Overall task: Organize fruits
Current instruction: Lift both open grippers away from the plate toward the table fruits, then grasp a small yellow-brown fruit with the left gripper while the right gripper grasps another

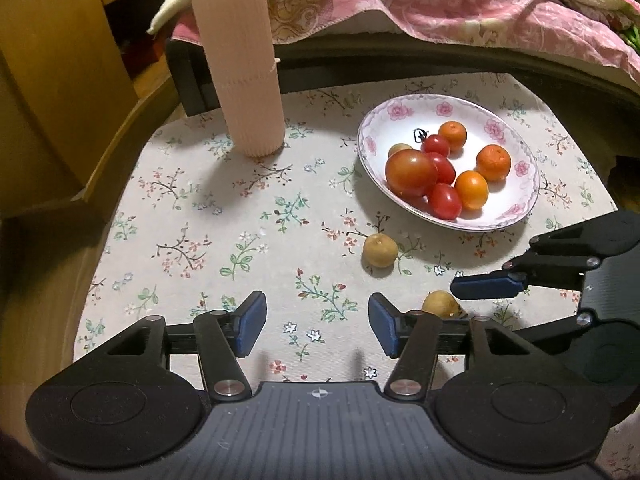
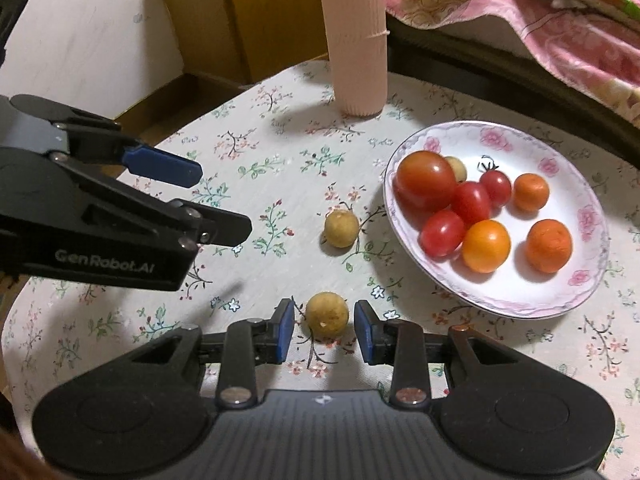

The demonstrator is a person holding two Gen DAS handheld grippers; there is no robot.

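On the floral tabletop (image 2: 280,152), our left gripper (image 1: 316,330) hovers with jaws apart, holding nothing. Rightward, our right gripper (image 2: 324,330) brackets a yellow-brown longan (image 2: 327,315), jaws apart on either side of it. A second longan (image 2: 341,228) lies beyond, beside the plate (image 2: 576,280) of tomatoes and oranges.

— What do you see standing on the flowery tablecloth (image 1: 248,216)?

— You see a tall pink ribbed tube (image 1: 240,60). It stands up straight, near the far edge of the cloth.

— What do you see behind it?

— You see a pink blanket (image 1: 440,4) hanging over a dark edge. On your left you see a brown wooden cabinet (image 1: 52,72).
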